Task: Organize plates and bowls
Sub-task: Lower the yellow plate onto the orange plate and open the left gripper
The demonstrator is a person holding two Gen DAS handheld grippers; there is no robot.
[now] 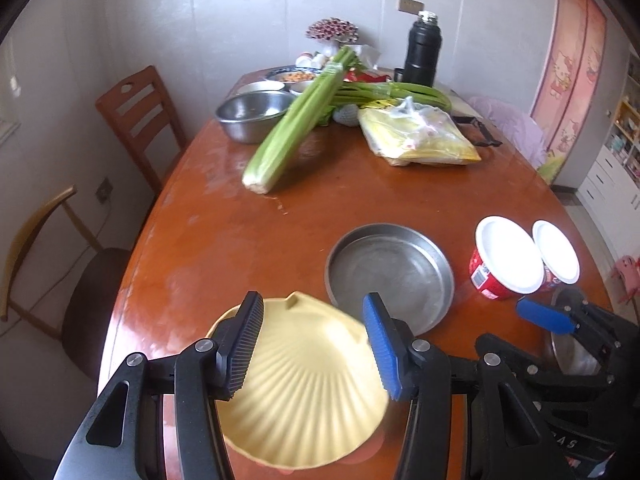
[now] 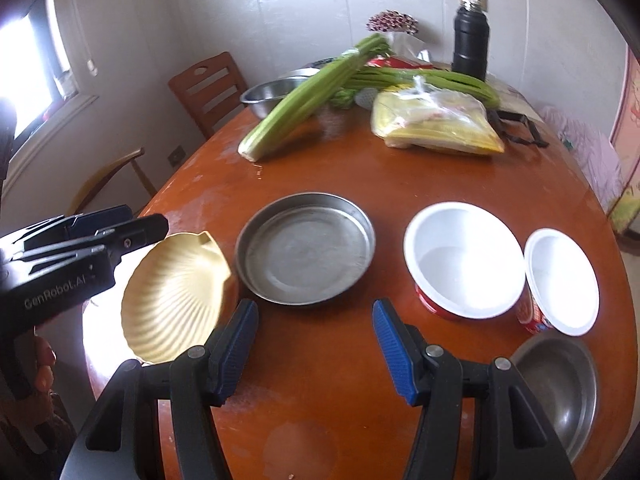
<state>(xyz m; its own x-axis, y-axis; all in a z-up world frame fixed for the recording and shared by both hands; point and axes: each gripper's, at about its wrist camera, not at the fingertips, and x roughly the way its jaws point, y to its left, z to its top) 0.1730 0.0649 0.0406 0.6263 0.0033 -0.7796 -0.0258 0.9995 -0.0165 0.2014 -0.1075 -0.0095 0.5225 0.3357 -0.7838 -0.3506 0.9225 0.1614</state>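
Two grippers hovered near the counter's front edge.
Left gripper jaws open over shell plate; right gripper open, empty, beside it.

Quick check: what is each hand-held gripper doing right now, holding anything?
Left hand-held gripper: open, above the yellow shell plate.
Right hand-held gripper: open, empty.

Readable lettering on the left tongs

"GenRobot.AI" stands in pale letters along the black body of the left tongs, just beside the yellow shell-shaped plate. The red cup beyond that plate carries a printed label, too blurred to read, and what may be a barcode.
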